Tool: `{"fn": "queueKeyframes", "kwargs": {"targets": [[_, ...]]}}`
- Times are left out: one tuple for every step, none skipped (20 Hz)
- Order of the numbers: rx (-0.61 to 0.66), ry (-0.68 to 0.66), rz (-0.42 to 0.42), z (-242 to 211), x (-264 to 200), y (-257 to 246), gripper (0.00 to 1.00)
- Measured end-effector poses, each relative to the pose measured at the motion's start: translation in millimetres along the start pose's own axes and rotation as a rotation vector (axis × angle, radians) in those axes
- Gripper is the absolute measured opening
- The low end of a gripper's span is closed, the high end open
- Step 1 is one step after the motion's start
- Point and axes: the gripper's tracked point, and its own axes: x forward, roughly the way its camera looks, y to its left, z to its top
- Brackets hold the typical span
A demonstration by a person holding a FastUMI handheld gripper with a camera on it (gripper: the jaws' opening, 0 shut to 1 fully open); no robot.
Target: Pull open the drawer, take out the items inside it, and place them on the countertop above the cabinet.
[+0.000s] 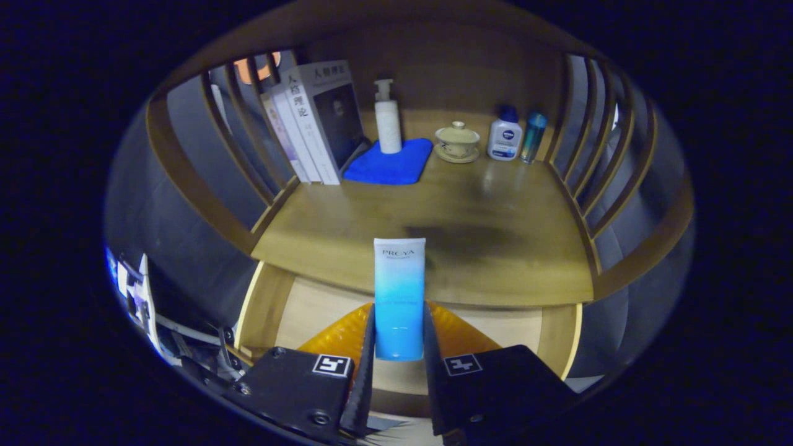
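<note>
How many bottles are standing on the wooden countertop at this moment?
3. A white pump bottle stands on the blue cloth beside the books; a white bottle with a blue cap and a slim teal bottle stand together right of the lidded cup.

The tool [399, 347] grips a blue-and-white squeeze tube [399, 291] upright, both fingers pressed against its sides, over the open pale wooden drawer [310, 310] (something orange lies inside it). Beyond, on the wooden bench [464, 235], stand leaning books [316, 118], a white pump bottle [388, 121] on a blue cloth [390, 164], and a lidded teacup [457, 141].
</note>
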Motion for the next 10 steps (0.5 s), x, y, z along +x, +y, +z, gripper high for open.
{"fn": "queueKeyframes", "kwargs": {"targets": [[0.009, -0.006, 0.018, 3, 6, 2, 0.41], [0.02, -0.008, 0.024, 6, 12, 2, 0.41], [0.032, -0.009, 0.022, 7, 18, 0, 0.41], [0.04, -0.015, 0.016, 10, 24, -2, 0.41], [0.043, -0.02, 0.007, 12, 29, -4, 0.41], [0.049, -0.025, -0.005, 13, 37, -7, 0.41], [0.055, -0.024, -0.018, 14, 43, -9, 0.41], [0.061, -0.023, -0.027, 13, 49, -11, 0.41], [0.061, -0.025, -0.028, 13, 55, -12, 0.43], [0.064, -0.029, -0.03, 12, 60, -13, 0.45]]}}
